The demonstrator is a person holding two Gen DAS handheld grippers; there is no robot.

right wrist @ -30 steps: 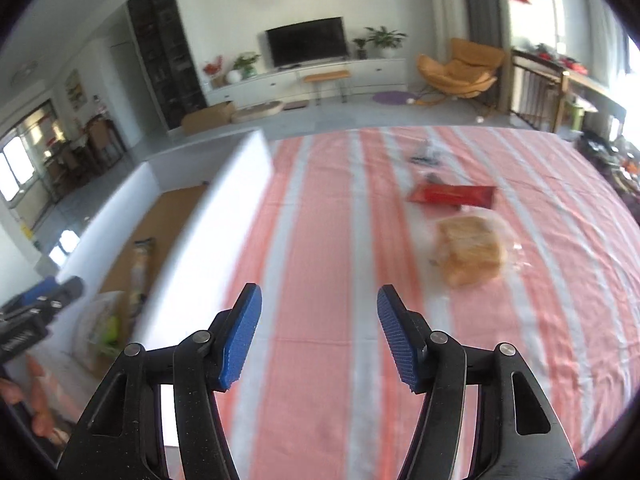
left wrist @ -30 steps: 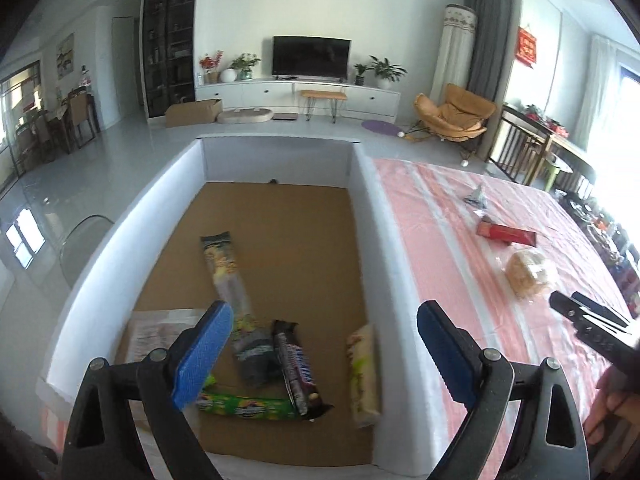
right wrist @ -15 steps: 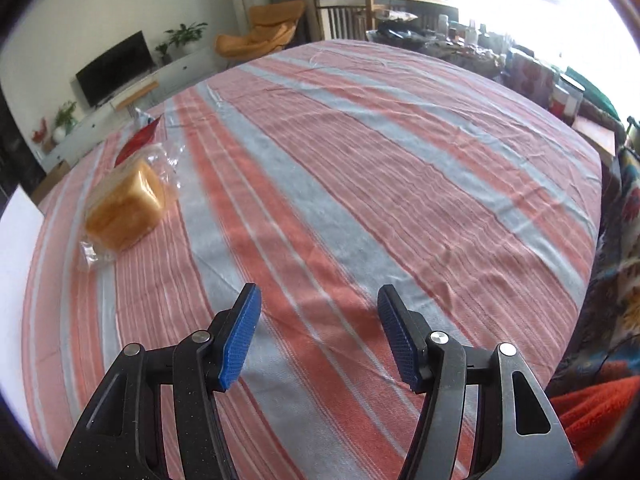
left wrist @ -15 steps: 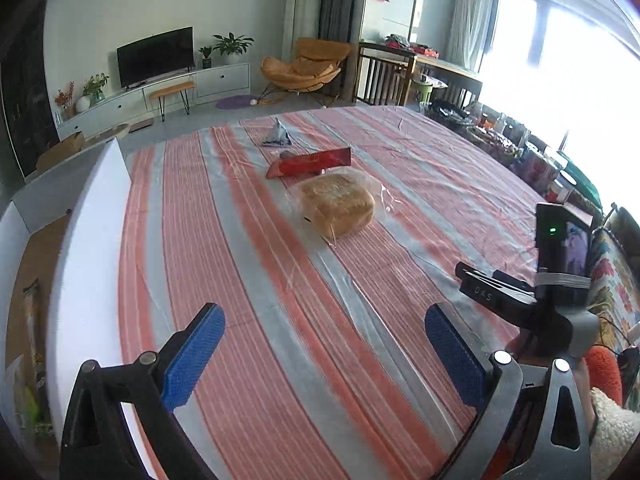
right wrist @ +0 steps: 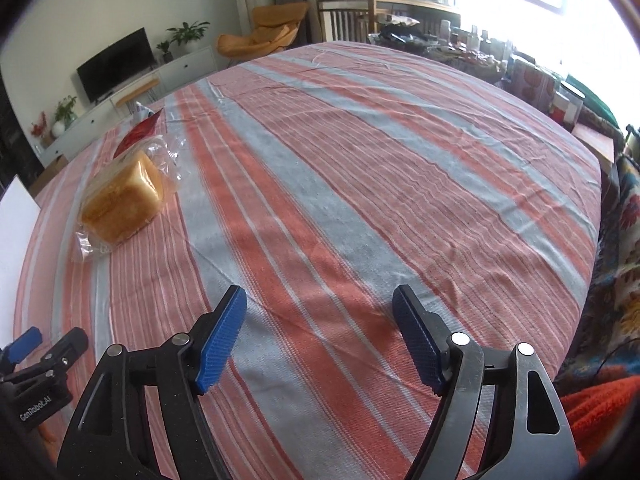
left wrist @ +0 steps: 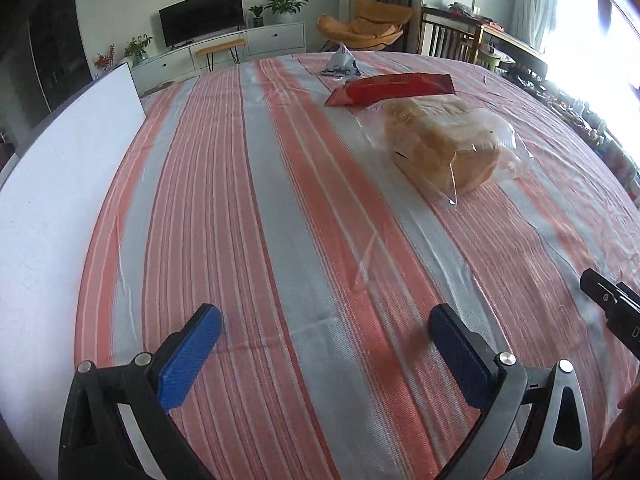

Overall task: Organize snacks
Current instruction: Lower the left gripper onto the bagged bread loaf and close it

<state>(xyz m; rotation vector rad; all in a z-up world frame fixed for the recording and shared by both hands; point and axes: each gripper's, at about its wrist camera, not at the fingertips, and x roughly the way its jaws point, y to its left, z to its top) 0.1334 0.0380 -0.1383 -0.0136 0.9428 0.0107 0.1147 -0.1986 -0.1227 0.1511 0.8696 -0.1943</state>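
A loaf of bread in a clear bag [left wrist: 444,148] [right wrist: 122,196] lies on the striped tablecloth [left wrist: 304,208] [right wrist: 360,168]. Behind it lie a red snack packet [left wrist: 390,88] [right wrist: 140,134] and a small white-and-blue packet [left wrist: 341,62]. My left gripper [left wrist: 326,332] hangs over bare cloth short of the loaf, its jaws opening wide with nothing between them. My right gripper [right wrist: 320,324] is over the cloth to the right of the loaf, its jaws opening too and empty. Each gripper shows at the edge of the other's view.
The white wall of the snack box [left wrist: 60,184] [right wrist: 12,216] runs along the table's left side. Past the table's far edge are a TV cabinet [left wrist: 224,46] and an orange chair [left wrist: 372,26]. Cluttered goods [right wrist: 532,84] and patterned fabric [right wrist: 628,216] line the right edge.
The left gripper swung from above the box and its snacks over to the tablecloth, closing in on the loaf. The right gripper turned rightward, then stayed put while its jaws widened.
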